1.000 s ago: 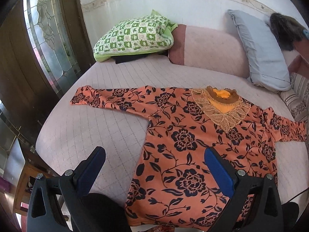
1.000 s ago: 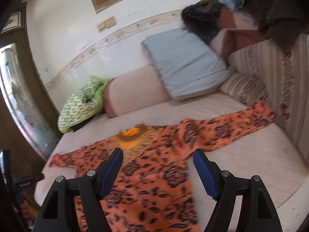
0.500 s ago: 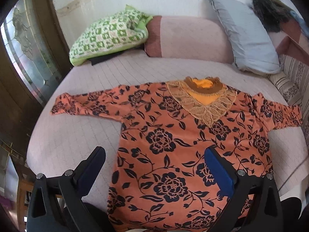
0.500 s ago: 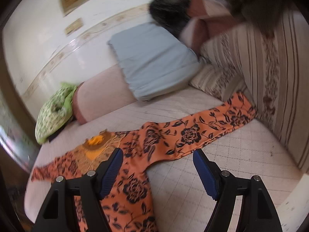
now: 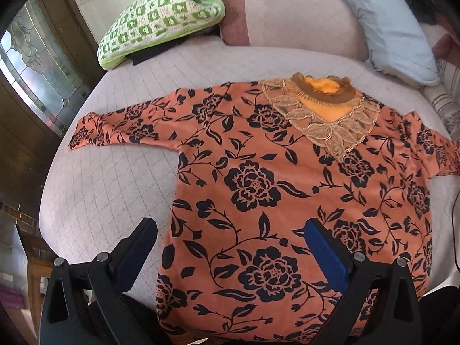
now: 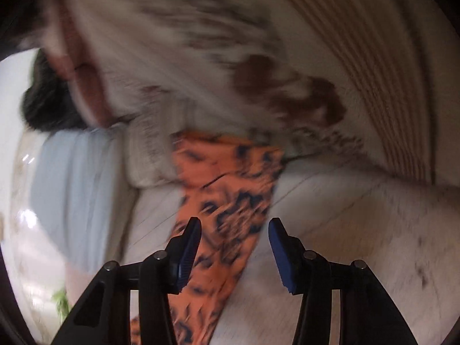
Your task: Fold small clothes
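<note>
An orange blouse (image 5: 258, 189) with dark flower print and a lace yoke lies flat on the pale quilted bed (image 5: 95, 189), both sleeves spread out. My left gripper (image 5: 231, 230) hangs open above the blouse's lower left part, nothing between its blue pads. In the blurred right wrist view, the blouse's sleeve (image 6: 230, 184) runs up toward a striped cushion. My right gripper (image 6: 234, 224) is just above that sleeve with its jaws closing; the sleeve shows in the gap between the fingers, and the pads do not press on it.
A green checked pillow (image 5: 164, 14), a pink bolster (image 5: 293, 20) and a grey-blue pillow (image 5: 391, 23) line the bed's head. A glass-paned wooden door (image 5: 37, 66) stands at the left. A striped cushion (image 6: 258, 57) rises beyond the sleeve end.
My left gripper sank closer over the blouse's body. My right gripper swept fast to the sleeve, rolled strongly, dropped low, and its jaws narrowed.
</note>
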The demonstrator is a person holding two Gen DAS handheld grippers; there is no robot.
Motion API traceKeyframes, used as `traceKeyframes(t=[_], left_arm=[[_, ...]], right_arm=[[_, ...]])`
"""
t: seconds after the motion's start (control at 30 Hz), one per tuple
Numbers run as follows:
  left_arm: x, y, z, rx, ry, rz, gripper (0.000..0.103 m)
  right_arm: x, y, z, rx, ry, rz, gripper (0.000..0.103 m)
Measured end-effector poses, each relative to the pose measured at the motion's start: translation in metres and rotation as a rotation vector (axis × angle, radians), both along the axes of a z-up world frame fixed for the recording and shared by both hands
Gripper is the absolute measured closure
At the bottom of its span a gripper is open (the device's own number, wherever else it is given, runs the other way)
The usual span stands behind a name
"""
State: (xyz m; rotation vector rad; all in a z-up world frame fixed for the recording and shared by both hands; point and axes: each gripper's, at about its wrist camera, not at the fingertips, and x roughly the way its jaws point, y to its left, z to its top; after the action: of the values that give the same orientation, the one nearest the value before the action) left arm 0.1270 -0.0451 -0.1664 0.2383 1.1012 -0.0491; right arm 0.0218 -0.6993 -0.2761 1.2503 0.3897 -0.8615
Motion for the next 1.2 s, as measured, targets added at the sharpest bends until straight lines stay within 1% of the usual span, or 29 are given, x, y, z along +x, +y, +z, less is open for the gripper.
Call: traceKeyframes(t=[0.07,0.13,0.17,0.2,0.23,0.3,0.33,0.37,0.47,0.53,0.63,0.67,0.7,0.77,0.87,0.9,0.97,1.03,1.07,1.13,1.17,1.2], left_arm=[[0.005,-0.006,-0.003,0.005,0.012,0.003,0.001],[0.006,-0.013,-0.004,0.01,0.018,-0.011,0.001],[0.006,-0.017,-0.004,0.017,0.015,-0.022,0.001],[0.004,-0.022,-0.003,0.024,0.009,-0.036,0.001],[0.003,-0.025,-0.003,0.028,0.004,-0.049,0.001],[-0.001,-0.03,0.0,0.033,-0.007,-0.074,0.001],[-0.003,-0.031,0.001,0.035,-0.015,-0.083,0.001],[-0.006,-0.031,0.003,0.035,-0.026,-0.089,0.001],[-0.009,-0.026,0.007,0.036,-0.052,-0.084,0.001],[-0.01,-0.017,0.01,0.016,-0.053,-0.068,0.001],[-0.016,0.002,0.018,-0.01,-0.068,-0.042,0.001],[-0.019,0.009,0.021,-0.012,-0.076,-0.034,0.001],[-0.022,0.017,0.024,-0.012,-0.085,-0.025,0.001],[-0.026,0.033,0.03,-0.012,-0.103,-0.005,0.001],[-0.032,0.061,0.039,-0.021,-0.135,0.032,0.001],[-0.034,0.07,0.043,-0.025,-0.148,0.046,0.001],[-0.037,0.088,0.048,-0.036,-0.169,0.071,0.001],[-0.039,0.104,0.051,-0.046,-0.188,0.096,0.001],[-0.039,0.112,0.051,-0.051,-0.191,0.108,0.001],[-0.039,0.125,0.05,-0.06,-0.192,0.131,0.001],[-0.038,0.132,0.049,-0.064,-0.19,0.144,0.001],[-0.037,0.138,0.047,-0.068,-0.187,0.155,0.001]], right_arm=[[0.003,-0.007,0.002,-0.028,-0.006,-0.018,0.054],[0.013,-0.012,0.004,-0.067,0.008,-0.007,0.054],[0.018,-0.013,0.004,-0.086,0.014,0.007,0.056],[0.024,-0.016,0.003,-0.09,0.03,0.034,0.078],[0.029,-0.018,-0.001,-0.068,0.047,0.058,0.099],[0.026,-0.016,0.001,-0.089,0.013,0.055,0.099],[0.025,-0.013,0.011,-0.106,-0.027,0.066,0.099],[0.025,-0.008,0.02,-0.124,-0.057,0.081,0.099],[0.035,0.019,0.064,-0.2,-0.155,0.177,0.099],[0.045,0.049,0.095,-0.226,-0.244,0.265,0.099],[0.067,0.096,0.129,-0.211,-0.382,0.38,0.099],[0.077,0.119,0.141,-0.203,-0.437,0.433,0.099],[0.089,0.142,0.151,-0.202,-0.471,0.479,0.099],[0.112,0.185,0.165,-0.18,-0.53,0.564,0.099],[0.152,0.261,0.173,-0.085,-0.615,0.695,0.099],[0.166,0.286,0.172,-0.059,-0.626,0.728,0.099],[0.19,0.333,0.167,-0.016,-0.615,0.767,0.099],[0.221,0.381,0.152,0.081,-0.606,0.821,0.098],[0.231,0.407,0.141,0.119,-0.586,0.851,0.097],[0.263,0.452,0.123,0.173,-0.504,0.919,0.095],[0.268,0.476,0.112,0.204,-0.479,0.958,0.094],[0.281,0.499,0.101,0.248,-0.449,1.011,0.092]])
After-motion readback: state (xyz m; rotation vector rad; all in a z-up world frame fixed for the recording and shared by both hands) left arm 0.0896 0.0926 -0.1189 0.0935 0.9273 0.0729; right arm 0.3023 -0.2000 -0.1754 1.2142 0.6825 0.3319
